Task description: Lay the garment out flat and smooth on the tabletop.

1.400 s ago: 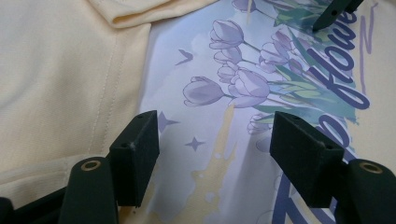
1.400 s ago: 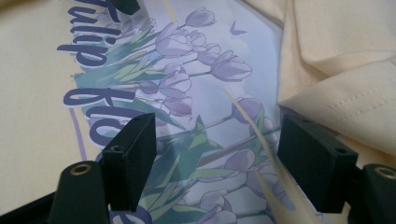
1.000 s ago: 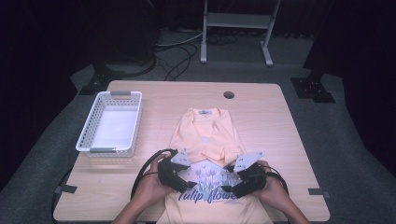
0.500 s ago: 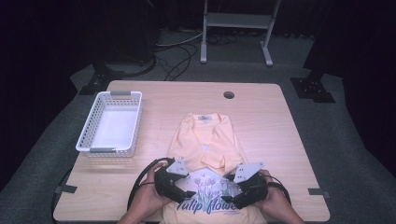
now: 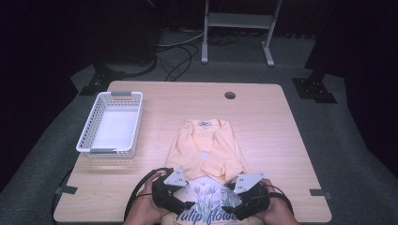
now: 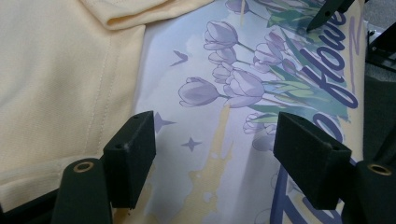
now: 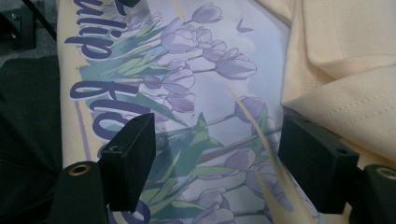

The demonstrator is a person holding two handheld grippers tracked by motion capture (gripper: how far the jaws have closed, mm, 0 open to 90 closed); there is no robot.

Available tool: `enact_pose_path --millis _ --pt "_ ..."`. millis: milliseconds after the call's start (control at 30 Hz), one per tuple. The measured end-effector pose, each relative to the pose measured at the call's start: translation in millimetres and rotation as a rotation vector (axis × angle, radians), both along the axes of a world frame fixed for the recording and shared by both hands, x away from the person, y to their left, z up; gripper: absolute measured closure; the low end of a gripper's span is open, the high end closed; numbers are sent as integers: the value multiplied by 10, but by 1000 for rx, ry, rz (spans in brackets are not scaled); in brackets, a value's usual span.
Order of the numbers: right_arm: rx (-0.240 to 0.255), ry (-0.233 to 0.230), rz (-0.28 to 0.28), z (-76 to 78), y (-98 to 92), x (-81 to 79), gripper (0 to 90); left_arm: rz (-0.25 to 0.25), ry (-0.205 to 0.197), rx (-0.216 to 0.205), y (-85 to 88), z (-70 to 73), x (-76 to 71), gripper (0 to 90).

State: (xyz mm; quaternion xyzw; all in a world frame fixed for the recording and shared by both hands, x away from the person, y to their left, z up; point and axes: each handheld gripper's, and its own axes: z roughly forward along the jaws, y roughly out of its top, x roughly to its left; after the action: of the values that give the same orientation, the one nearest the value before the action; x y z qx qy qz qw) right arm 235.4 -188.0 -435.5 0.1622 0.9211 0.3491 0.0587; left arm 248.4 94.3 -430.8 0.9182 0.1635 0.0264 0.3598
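Yellow T-shirt [image 5: 208, 150] lies flat on the wooden table [image 5: 281, 140], partly folded: both sleeves are turned in over the chest, collar pointing away from the person. The printed tulip panel [image 5: 206, 199] is the part of the shirt nearest the person, and the hem hangs just past the table's near edge. Probably laid this way so the bottom can be lifted and folded up over the sleeves.

Left gripper [image 5: 184, 206] sits at the shirt's near left edge, right gripper [image 5: 230, 211] at its near right edge, one on each side of the print. That spacing suits picking up the hem evenly with both hands.

Left gripper view: jaws stand apart above the print [image 6: 224, 88], with nothing pinched and cloth visible in the gap. Right gripper view is the same, jaws spread over the tulips [image 7: 196, 70], folded sleeve edge [image 7: 345, 107] just beside one jaw, no fabric caught. So both are unclenched and hovering, neither gripping the shirt yet.

White mesh basket [image 5: 87, 140] stands left of the shirt, near it but apart, empty — likely where the folded shirt goes. Cable hole [image 5: 230, 95] is beyond the collar.

Judgement: the sleeve fold is done, the bottom fold is not yet begun. The next move calls for lowering onto the hem corners without dragging the sleeves open.
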Motion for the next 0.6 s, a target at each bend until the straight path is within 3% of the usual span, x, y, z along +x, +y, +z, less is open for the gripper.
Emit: enact_pose_path --millis 100,200,367,467,533,600 --pt "-18 -6 11 31 27 2 277 0 6 -16 15 -3 8 294" --pt "-1 -15 25 76 79 28 278 2 20 -60 24 2 25 284" --pt "2 -75 41 202 215 164 312 -10 -26 -46 -10 53 63 269" --pt "-11 -85 54 223 302 280 327 -10 -49 -43 -31 71 117 250" --pt "-14 -85 63 226 365 363 341 -16 -40 -49 -44 76 150 252" --pt "-32 -113 77 216 430 451 378 -23 -60 -36 -58 86 171 252"
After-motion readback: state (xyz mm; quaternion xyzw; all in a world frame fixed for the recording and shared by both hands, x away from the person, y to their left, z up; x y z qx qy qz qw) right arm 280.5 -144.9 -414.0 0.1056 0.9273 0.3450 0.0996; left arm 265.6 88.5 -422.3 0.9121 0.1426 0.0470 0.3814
